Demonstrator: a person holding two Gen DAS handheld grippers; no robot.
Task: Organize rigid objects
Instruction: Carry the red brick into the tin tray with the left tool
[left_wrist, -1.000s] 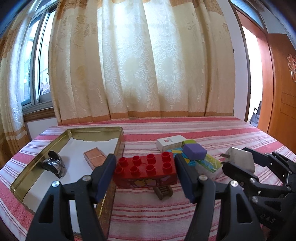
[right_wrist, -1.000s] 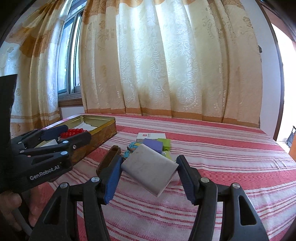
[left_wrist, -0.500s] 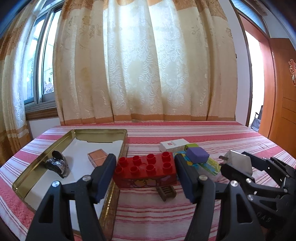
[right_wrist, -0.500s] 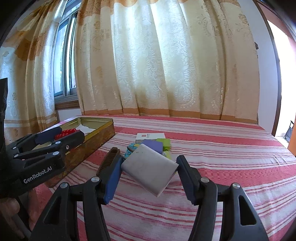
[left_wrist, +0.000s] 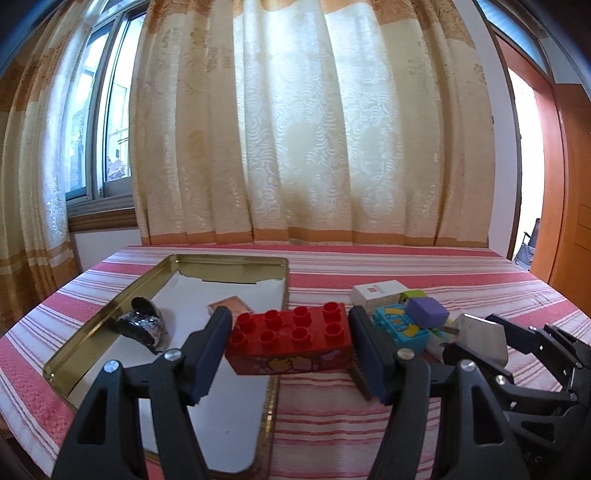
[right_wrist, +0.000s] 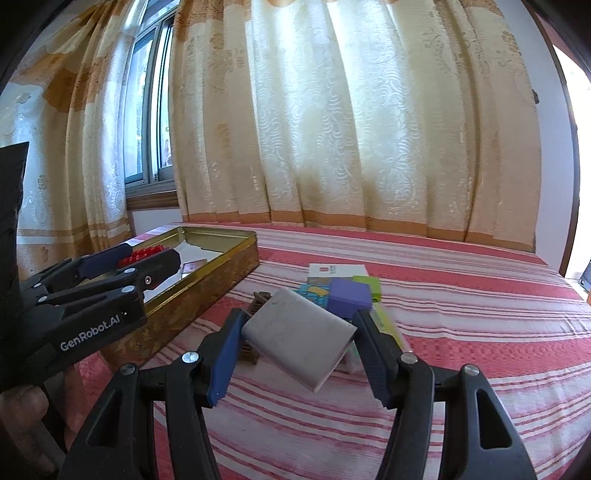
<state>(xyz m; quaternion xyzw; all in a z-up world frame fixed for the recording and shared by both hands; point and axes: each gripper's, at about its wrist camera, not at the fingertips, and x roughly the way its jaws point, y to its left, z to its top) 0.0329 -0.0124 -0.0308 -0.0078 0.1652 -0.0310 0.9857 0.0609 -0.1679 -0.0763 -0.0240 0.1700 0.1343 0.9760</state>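
Left gripper (left_wrist: 288, 347): jaws clamped on the short ends of the red brick (left_wrist: 290, 341), studs up, long axis crosswise between the pads, held above the table. Gold tin (left_wrist: 110, 314) lies at 10 o'clock from the brick, its near-right rim directly under the brick's left end; tin long axis runs away toward 12. Inside it: a dark foil-like lump (left_wrist: 144, 328) and a small brown tile (left_wrist: 229, 306).

Right gripper (right_wrist: 295, 347): clamped on a grey metal block (right_wrist: 297, 341), tilted. Tin at its 10 o'clock, farther off. Judgement: left hand is nearer; a short shift toward 9–10 clears the rim for release.

Loose pile, purple cube (right_wrist: 349, 297) on top, at 1 o'clock.
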